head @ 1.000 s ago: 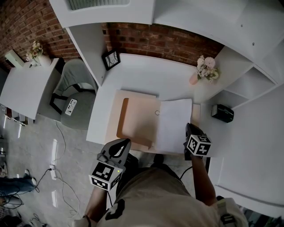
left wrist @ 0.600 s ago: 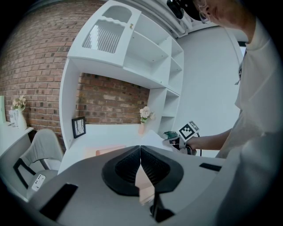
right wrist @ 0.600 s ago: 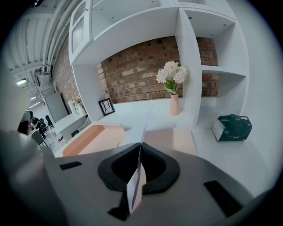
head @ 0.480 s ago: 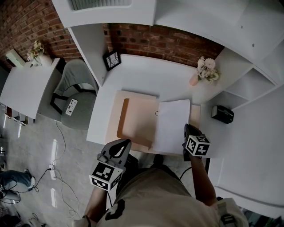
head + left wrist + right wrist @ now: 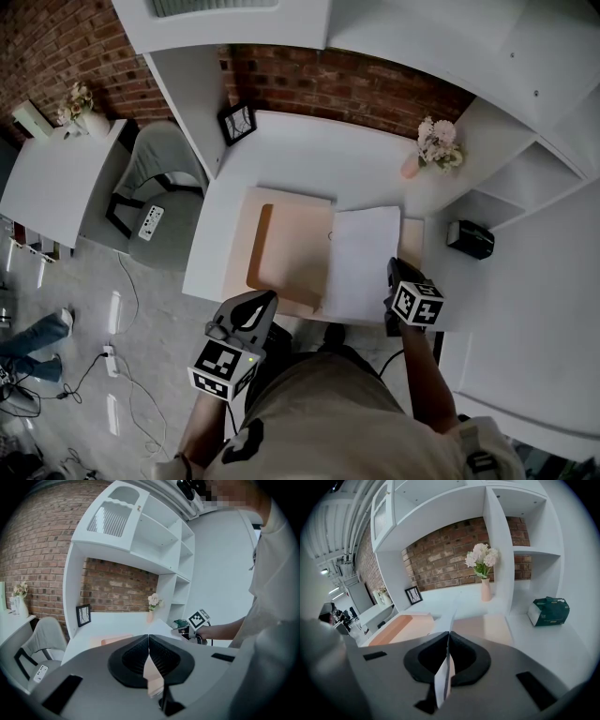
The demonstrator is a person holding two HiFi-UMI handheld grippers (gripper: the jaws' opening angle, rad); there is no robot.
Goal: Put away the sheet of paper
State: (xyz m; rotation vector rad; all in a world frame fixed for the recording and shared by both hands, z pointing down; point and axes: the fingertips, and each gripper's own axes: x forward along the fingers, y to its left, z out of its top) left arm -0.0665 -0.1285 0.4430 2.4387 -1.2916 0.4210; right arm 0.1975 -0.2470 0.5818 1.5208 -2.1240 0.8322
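Pinching the near right corner of the sheet of paper [image 5: 442, 679], the right gripper [image 5: 449, 635] has its jaws pressed together on it, and the sheet shows edge-on as a thin white strip between the black pads. From that grip the paper stretches away across the right half of an open peach folder [image 5: 286, 248], which lies flat on the white desk [image 5: 309, 164]. The folder's left half is bare, with a darker border along its left side. The left gripper [image 5: 149, 637] is held off the near edge of the desk, well apart from the paper, with its jaws together and nothing between them. Farther out on the desk, a green box [image 5: 470, 240] sits to the right of the folder, a vase of flowers [image 5: 433, 145] stands toward the back right by the brick wall, and a small picture frame [image 5: 234, 123] leans at the back left. A grey chair [image 5: 155, 178] stands on the floor to the left of the desk.
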